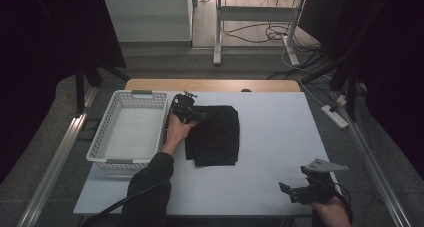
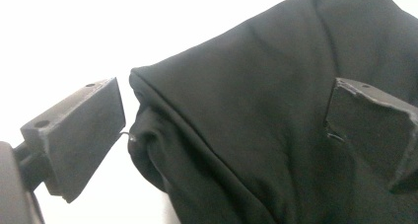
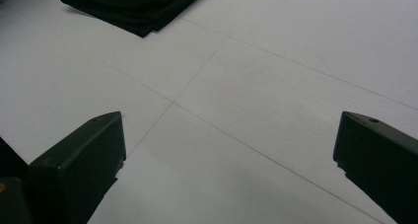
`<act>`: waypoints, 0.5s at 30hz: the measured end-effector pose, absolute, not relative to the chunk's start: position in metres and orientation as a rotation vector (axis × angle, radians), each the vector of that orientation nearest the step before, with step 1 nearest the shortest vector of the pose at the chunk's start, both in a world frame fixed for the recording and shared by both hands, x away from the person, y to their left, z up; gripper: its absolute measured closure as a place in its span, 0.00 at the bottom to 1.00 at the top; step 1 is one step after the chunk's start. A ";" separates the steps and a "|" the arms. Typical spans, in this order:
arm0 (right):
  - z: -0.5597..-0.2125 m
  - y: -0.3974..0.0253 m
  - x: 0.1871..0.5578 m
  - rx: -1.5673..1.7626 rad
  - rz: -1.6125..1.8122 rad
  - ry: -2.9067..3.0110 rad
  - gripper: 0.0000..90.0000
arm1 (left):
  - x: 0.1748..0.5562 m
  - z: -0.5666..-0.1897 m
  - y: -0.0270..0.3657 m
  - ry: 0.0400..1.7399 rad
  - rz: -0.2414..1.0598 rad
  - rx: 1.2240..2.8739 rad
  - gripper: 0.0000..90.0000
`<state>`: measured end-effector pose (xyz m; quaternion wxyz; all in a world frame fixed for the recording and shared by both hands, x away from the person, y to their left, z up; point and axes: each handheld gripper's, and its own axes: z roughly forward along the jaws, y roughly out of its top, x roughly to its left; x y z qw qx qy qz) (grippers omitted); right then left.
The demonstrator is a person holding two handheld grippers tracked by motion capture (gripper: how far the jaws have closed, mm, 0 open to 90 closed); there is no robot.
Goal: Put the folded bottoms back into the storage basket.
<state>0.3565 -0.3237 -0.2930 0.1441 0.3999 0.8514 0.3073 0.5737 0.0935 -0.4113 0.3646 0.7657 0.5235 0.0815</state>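
We see a black cloth [image 1: 214, 135], soft and matte, folded into a rough rectangle and lying flat on the white table [image 1: 280, 137], just right of a white plastic basket [image 1: 127, 129] with perforated walls and grey handles. From the table's middle the cloth sits at about ten o'clock, the basket at nine.

Our left gripper [image 1: 192, 114] is at the cloth's upper left corner, its jaws spread apart. The left gripper view adds what the high view cannot: the corner [image 2: 148, 86] is a thick rolled fold with soft creases, lying between the blocky black jaws, and we cannot tell whether either jaw touches it.

Our right gripper [image 1: 290, 191] rests at five o'clock, well apart from the cloth, jaws wide over bare table. Its view shows thin seam lines crossing the smooth surface and the cloth's layered edge [image 3: 133, 12] at eleven o'clock.
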 end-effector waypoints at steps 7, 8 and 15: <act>-0.293 -0.324 0.357 1.151 0.887 2.455 0.00 | 0.583 -0.420 0.098 1.420 0.220 1.983 0.05; -0.293 -0.324 0.356 1.150 0.888 2.455 0.00 | 0.584 -0.422 0.097 1.427 0.224 1.992 0.05; -0.293 -0.324 0.356 1.145 0.888 2.459 0.00 | 0.585 -0.432 0.095 1.435 0.187 2.011 0.09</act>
